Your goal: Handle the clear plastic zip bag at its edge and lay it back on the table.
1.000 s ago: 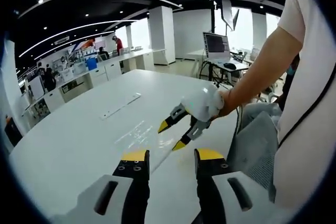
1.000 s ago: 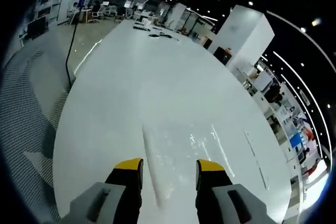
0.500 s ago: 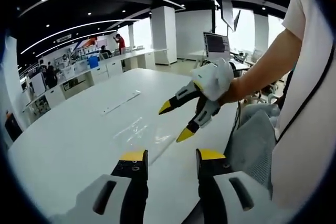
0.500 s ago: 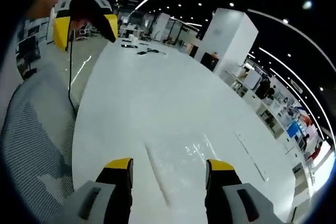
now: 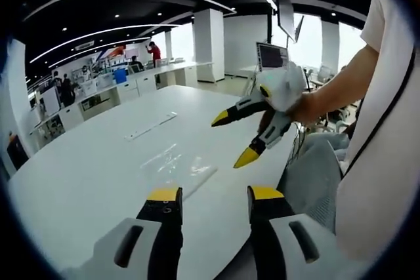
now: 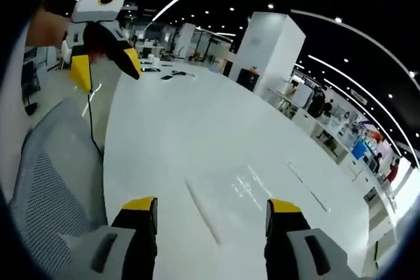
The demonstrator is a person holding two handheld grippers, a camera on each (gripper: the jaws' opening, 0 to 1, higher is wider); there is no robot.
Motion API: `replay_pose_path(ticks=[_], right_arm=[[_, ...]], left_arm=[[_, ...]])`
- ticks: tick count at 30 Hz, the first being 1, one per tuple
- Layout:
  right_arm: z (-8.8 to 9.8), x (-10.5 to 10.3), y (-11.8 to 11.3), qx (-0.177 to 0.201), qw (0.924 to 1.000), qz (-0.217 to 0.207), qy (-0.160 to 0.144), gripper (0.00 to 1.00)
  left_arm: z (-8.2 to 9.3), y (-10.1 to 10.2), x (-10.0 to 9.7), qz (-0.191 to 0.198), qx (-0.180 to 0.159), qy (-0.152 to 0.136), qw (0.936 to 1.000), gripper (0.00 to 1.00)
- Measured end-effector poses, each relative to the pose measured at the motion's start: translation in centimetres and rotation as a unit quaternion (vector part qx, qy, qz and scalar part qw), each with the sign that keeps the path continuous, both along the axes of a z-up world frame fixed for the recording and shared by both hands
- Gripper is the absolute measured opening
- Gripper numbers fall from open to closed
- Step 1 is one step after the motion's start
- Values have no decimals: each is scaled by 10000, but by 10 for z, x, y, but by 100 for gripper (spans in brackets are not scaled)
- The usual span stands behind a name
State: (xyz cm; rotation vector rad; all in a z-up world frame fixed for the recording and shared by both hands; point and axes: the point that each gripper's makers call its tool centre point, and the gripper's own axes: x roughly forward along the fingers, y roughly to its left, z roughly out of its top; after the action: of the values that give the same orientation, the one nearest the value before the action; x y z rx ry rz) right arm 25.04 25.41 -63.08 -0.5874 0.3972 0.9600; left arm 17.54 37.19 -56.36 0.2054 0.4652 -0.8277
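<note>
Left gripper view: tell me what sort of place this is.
Probably an open-plan office or lab: a long white table, rows of white desks with people behind, a monitor on a stand, and strip lights on a dark ceiling.

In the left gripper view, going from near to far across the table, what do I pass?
left gripper → clear plastic zip bag, lying flat on the white table → flat white strip → monitor past the table's far end.
</note>
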Motion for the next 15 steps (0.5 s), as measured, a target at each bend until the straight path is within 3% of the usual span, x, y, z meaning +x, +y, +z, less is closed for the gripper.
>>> replay_pose_path(ticks=[15], right_arm=[[18, -9, -25, 438, 9972, -571, 202, 78]], left_arm=[[-6, 7, 2, 209, -164, 66, 9996, 42]])
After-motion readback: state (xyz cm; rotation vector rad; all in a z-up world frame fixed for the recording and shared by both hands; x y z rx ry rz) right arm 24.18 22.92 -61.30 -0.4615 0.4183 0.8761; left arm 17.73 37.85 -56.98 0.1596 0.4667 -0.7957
